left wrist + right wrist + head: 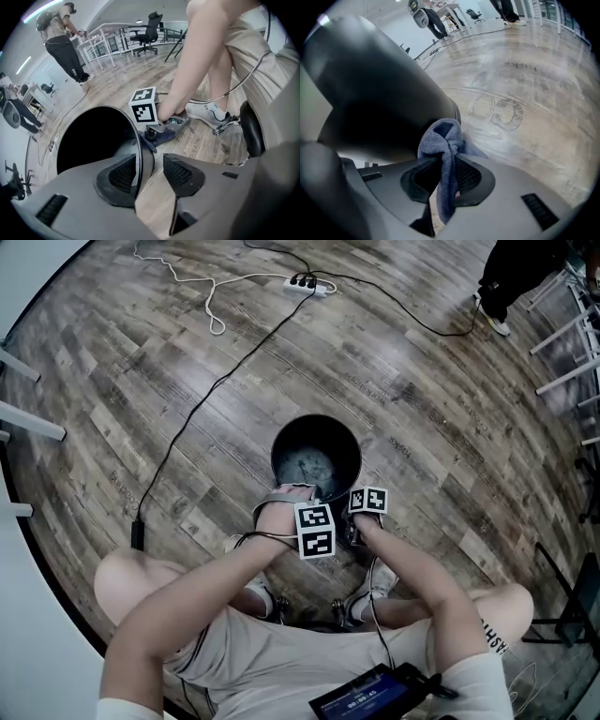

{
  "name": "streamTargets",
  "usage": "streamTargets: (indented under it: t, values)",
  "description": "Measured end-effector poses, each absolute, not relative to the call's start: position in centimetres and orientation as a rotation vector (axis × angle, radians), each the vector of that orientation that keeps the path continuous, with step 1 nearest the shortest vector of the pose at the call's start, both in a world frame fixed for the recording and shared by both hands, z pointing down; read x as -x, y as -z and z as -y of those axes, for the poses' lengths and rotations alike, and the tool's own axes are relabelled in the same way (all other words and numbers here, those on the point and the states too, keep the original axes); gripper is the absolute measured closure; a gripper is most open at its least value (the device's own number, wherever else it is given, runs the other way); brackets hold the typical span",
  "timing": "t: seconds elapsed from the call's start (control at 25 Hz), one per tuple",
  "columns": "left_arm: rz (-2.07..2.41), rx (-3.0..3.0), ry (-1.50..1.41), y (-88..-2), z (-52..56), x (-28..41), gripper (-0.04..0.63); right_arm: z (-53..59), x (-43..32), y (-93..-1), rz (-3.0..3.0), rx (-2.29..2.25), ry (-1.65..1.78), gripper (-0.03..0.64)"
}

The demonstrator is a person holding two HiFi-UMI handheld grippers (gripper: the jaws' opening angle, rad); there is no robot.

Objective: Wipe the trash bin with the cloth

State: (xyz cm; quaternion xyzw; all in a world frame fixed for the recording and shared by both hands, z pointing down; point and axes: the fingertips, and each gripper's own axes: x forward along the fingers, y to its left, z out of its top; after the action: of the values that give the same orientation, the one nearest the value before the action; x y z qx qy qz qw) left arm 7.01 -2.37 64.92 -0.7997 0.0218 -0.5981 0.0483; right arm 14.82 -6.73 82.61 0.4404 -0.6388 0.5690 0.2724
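A black cable (223, 381) runs from a white power strip (307, 283) across the wood-plank floor (422, 418) and ends well left of the black trash bin (316, 457). The bin stands upright just in front of the seated person's shoes (378, 587). Another person (514, 276) stands well off, in an open room with white desks (101, 42) and an office chair (149, 29). The left hand-held gripper (151, 172) is open, with its jaws astride the bin's rim. The right hand-held gripper (445, 174) pinches a blue-grey cloth (440, 138) at the bin's outer wall, just beside the rim.
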Motion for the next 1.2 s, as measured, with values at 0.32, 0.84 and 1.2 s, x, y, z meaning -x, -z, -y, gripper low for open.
streamTargets:
  t: [0.32, 0.84, 1.2]
  values:
    - [-0.169, 2.739, 1.450, -56.4, 1.1, -9.7, 0.383, 10.1, -20.6, -65.6, 1.916, -1.217, -1.190, 0.552]
    - [-0.672, 3.144, 0.607, -36.1, 6.4, -4.7, 0.385, 12.6, -18.4, -34.6, 2.601, -1.454, -0.558, 0.552]
    - [-0.974, 3.143, 0.420, -31.7, 8.7, 2.8, 0.388, 9.8, -16.9, -30.4, 2.665, -1.460, -0.268, 0.552]
